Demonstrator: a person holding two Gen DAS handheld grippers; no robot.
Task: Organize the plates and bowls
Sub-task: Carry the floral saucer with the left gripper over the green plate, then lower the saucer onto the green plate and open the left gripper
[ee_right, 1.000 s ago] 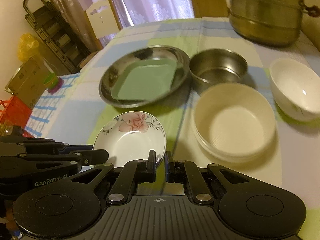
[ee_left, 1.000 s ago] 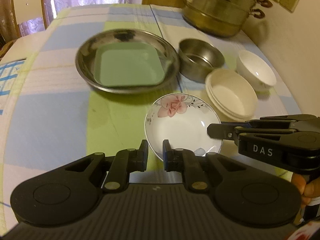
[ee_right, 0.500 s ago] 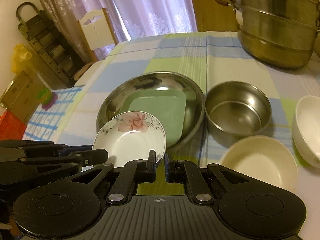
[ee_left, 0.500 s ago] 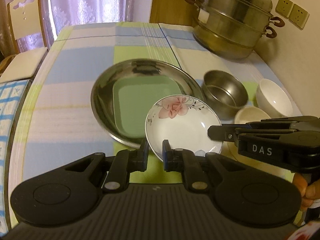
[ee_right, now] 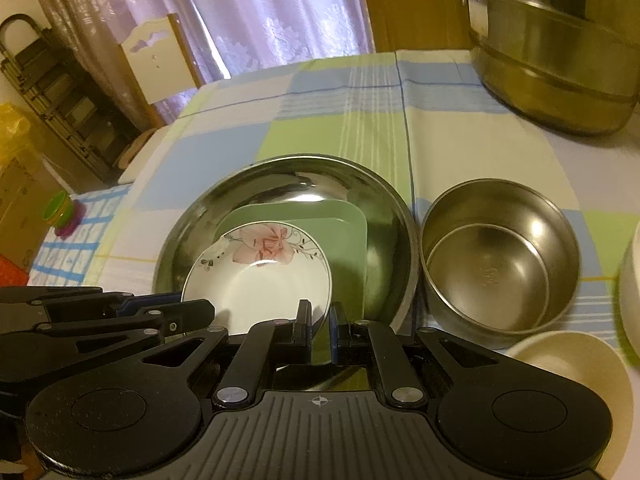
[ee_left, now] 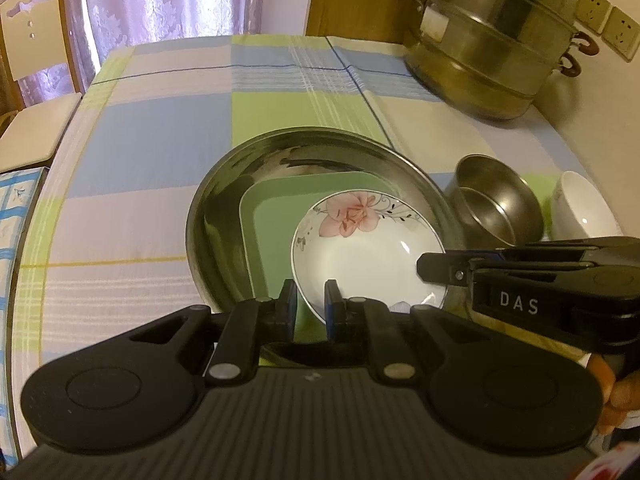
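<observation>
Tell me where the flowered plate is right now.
The flowered plate is held by both grippers, left gripper and right gripper, over the green tray in the big steel basin.

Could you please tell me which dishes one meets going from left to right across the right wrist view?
Flowered plate → green square plate → steel bowl → white bowl at the right edge. The big steel dish and the cream bowl overlap these, so I leave them out.

Glossy ceramic dish (ee_left: 368,252), shiny steel basin (ee_left: 224,208)
</observation>
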